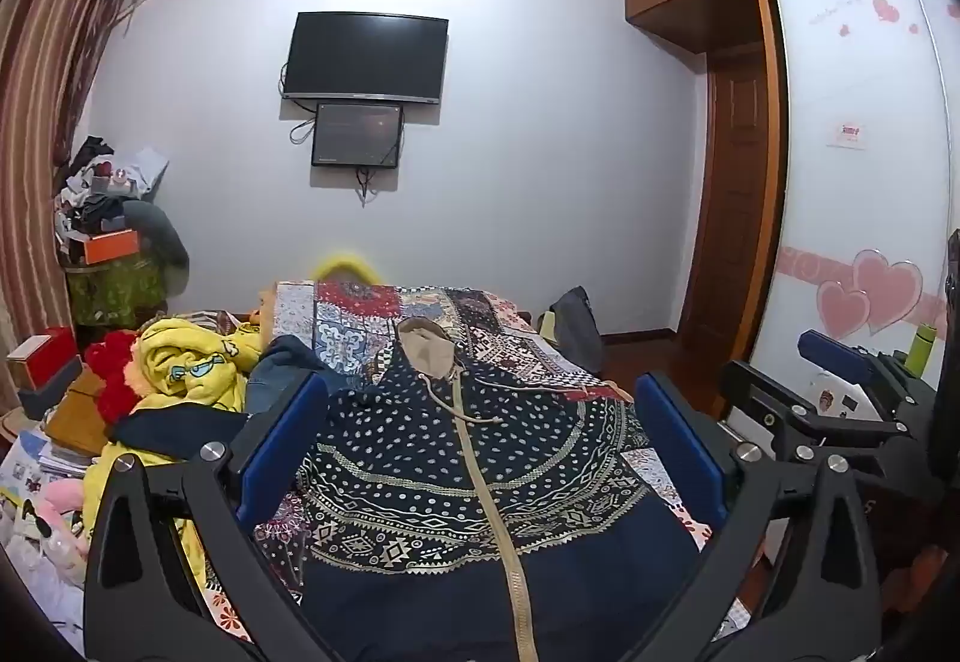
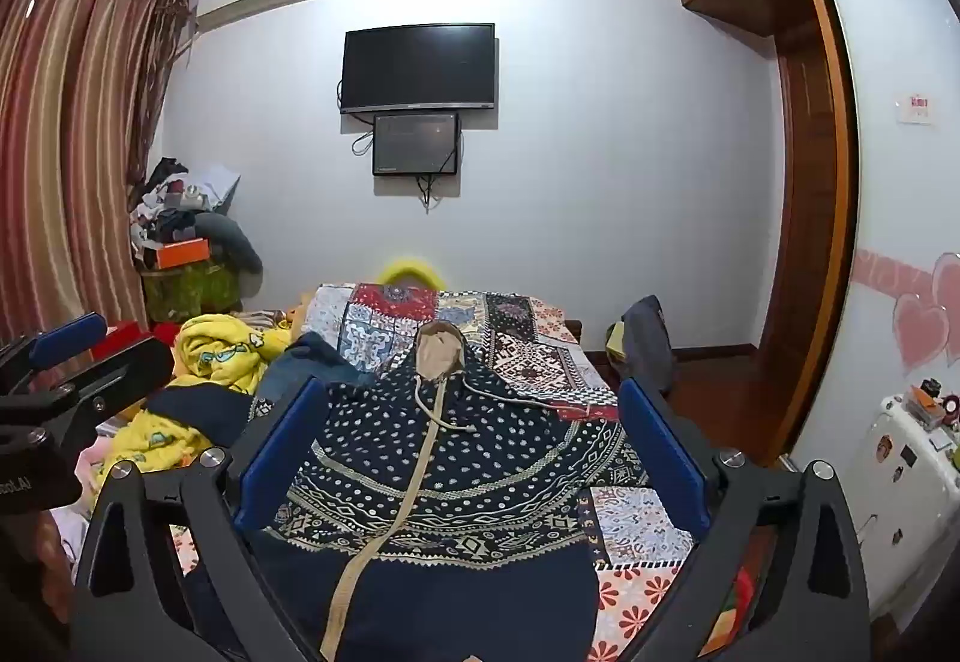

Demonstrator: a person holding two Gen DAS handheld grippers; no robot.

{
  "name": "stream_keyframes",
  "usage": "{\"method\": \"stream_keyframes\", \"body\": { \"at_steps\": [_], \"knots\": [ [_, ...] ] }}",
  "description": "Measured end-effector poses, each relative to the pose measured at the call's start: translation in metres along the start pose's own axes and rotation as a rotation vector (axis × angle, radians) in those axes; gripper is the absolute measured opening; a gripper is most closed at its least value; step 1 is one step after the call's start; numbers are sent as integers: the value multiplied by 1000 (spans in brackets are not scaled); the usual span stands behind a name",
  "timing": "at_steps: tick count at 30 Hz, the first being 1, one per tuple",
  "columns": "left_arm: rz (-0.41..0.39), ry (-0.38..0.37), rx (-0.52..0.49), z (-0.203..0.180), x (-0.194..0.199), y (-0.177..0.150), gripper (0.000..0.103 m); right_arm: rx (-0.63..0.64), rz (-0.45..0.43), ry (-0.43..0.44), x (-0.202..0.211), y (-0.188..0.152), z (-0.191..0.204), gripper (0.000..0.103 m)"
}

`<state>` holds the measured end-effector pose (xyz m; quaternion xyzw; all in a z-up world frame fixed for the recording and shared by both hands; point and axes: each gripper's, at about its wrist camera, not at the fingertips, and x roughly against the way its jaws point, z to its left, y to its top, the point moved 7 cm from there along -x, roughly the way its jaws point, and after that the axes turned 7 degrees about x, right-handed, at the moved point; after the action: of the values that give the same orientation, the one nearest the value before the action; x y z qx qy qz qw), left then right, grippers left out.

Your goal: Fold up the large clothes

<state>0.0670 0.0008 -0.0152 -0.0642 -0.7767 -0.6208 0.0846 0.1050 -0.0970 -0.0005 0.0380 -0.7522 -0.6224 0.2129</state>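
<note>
A navy hooded jacket [image 1: 456,476] with white dots, beige patterned bands, a beige zip and a beige-lined hood lies flat, front up, on the patchwork bedspread [image 1: 480,320]; its hood points toward the far wall. In the right wrist view the same jacket [image 2: 444,470] fills the middle. My left gripper [image 1: 480,446] hovers above the jacket's chest, wide open, nothing between its blue pads. My right gripper [image 2: 474,452] hovers beside it, equally wide open and empty. Each gripper shows at the edge of the other's view: the right gripper [image 1: 840,380] and the left gripper [image 2: 66,356].
A heap of yellow cartoon-print cloth [image 1: 192,368] and dark garments lies left of the jacket on the bed. Boxes and clutter [image 1: 102,218] stack by the striped curtain. A wardrobe with heart stickers [image 1: 864,182] and a white appliance [image 2: 900,458] stand at right.
</note>
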Motion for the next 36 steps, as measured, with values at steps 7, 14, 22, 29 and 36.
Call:
{"method": "stream_keyframes", "body": {
  "at_steps": [7, 14, 22, 29, 36],
  "knots": [
    [14, -4, 11, 4, 0, -1, 103, -6, -6, -1, 0, 1, 0, 98],
    [22, 5, 2, 7, -3, -4, 103, -14, -17, 0, 3, 0, -2, 98],
    [20, 13, -4, 8, -3, -5, 103, -15, -15, 3, 2, 3, 2, 98],
    [19, 24, -1, 10, -3, -3, 103, -18, -9, 20, -2, 3, 6, 98],
    [19, 35, 4, 12, -4, -3, 103, -24, -1, 39, -5, 1, 9, 98]
  ]
}}
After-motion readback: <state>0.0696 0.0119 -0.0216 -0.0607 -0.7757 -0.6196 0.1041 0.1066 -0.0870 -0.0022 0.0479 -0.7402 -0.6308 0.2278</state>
